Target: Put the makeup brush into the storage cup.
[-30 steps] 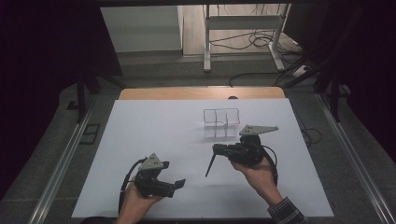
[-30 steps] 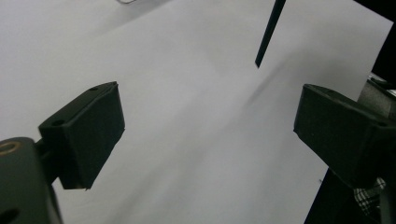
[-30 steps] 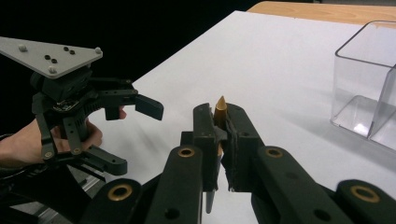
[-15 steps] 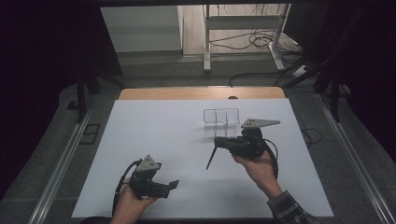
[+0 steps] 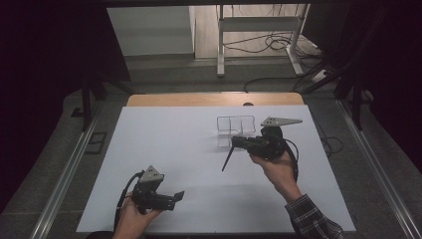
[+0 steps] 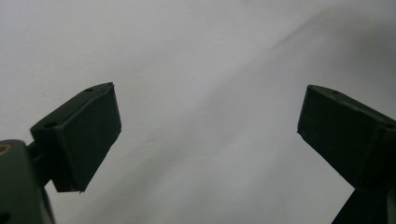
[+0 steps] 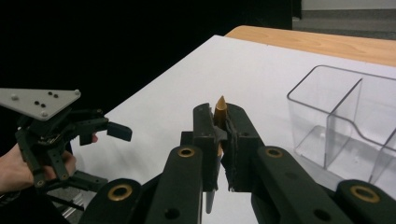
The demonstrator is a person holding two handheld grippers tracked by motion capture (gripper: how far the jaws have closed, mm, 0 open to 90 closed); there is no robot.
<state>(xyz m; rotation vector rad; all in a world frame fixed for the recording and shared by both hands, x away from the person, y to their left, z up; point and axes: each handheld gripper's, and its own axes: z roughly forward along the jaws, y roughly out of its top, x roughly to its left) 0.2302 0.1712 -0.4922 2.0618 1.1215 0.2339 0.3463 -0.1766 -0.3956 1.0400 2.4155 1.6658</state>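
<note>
- Two grippers in your hands — the right gripper (image 7: pixel 219 140) clamps a pen (image 7: pixel 220 108) beside the clear divided container (image 7: pixel 345 121).
- Your left gripper (image 6: pixel 208 135) hovers over the white table (image 5: pixel 164 149) — jaws apart, nothing between.

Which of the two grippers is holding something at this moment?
The right gripper, beside the clear divided container: its fingers are clamped on a slim pen with a gold tip. The left gripper has its fingers spread apart over bare white table.

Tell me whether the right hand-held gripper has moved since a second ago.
Yes. The right hand-held gripper, shut on a pen, has shifted up and away from the person, closer to the clear divided container.
</note>
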